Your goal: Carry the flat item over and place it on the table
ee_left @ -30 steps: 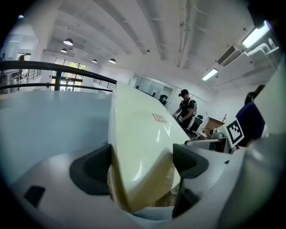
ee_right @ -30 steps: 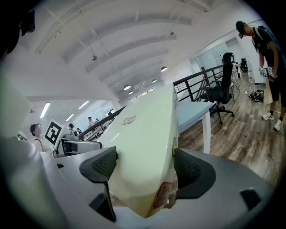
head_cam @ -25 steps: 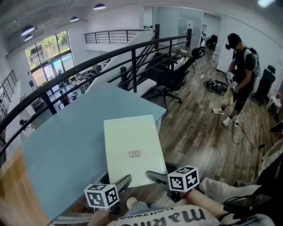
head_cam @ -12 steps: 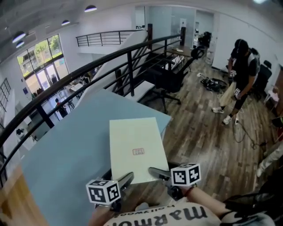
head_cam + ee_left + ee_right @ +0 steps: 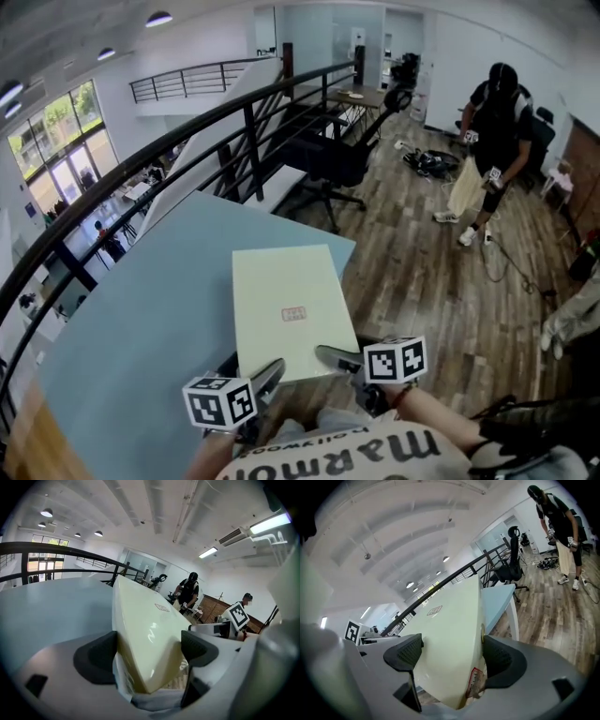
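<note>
Box (image 5: 286,309), pale and flat, sits over the table's (image 5: 141,319) 4 o'clock edge. Left gripper (image 5: 265,378) clamps its 7 o'clock corner, right gripper (image 5: 336,357) its 5 o'clock corner. It looks stiff, light and glossy, probably slippery, so two-corner holds suit it.

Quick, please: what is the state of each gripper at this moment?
Left gripper: closed, holding the flat box at its near edge.
Right gripper: closed, holding the same flat box.
</note>
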`<state>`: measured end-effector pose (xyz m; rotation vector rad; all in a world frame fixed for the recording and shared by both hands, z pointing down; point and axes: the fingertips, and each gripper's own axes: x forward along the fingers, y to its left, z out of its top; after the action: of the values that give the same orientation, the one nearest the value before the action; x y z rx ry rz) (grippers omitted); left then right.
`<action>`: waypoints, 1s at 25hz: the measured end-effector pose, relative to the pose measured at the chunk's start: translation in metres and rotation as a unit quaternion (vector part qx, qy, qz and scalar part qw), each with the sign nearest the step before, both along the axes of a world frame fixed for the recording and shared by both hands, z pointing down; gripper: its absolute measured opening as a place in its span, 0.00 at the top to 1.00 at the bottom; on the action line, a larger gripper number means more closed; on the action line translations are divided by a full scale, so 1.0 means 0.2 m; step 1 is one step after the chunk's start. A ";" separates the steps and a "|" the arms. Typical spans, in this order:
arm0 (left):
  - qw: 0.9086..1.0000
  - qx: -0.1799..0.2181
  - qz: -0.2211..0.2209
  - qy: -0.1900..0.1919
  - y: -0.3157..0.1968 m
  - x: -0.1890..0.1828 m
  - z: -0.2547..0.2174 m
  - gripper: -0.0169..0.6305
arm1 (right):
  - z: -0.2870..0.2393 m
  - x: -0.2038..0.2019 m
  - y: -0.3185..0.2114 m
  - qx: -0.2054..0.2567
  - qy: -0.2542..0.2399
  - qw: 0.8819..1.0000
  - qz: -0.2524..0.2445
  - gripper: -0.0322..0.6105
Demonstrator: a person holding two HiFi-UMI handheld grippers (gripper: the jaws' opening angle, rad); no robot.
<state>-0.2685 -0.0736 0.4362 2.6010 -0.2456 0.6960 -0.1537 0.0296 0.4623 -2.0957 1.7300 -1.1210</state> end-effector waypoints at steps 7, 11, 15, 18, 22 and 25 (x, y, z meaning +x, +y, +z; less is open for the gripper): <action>1.000 -0.021 0.019 -0.003 0.00 0.13 0.08 0.31 | 0.06 0.10 0.03 -0.020 -0.016 0.999 0.025 0.33; 0.999 -0.025 0.025 -0.010 -0.03 0.24 0.09 0.31 | 0.09 0.20 0.02 -0.030 -0.035 0.998 0.032 0.33; 1.000 -0.021 0.008 -0.014 -0.10 0.38 0.08 0.31 | 0.10 0.35 -0.07 -0.033 -0.046 0.998 0.015 0.33; 1.000 -0.024 -0.015 -0.012 -0.17 0.48 0.06 0.31 | 0.08 0.48 -0.17 -0.029 -0.039 0.999 -0.006 0.33; 0.999 -0.028 -0.046 -0.009 -0.25 0.62 0.05 0.31 | 0.05 0.67 -0.30 -0.028 -0.022 0.999 -0.040 0.33; 0.997 -0.034 -0.066 -0.008 -0.30 0.73 0.07 0.31 | 0.05 0.81 -0.39 -0.027 -0.012 0.997 -0.064 0.33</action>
<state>-0.1224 -0.1342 0.4506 2.4902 -0.3890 0.6677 0.0073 -0.0477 0.4729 -2.0169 1.8660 -1.2365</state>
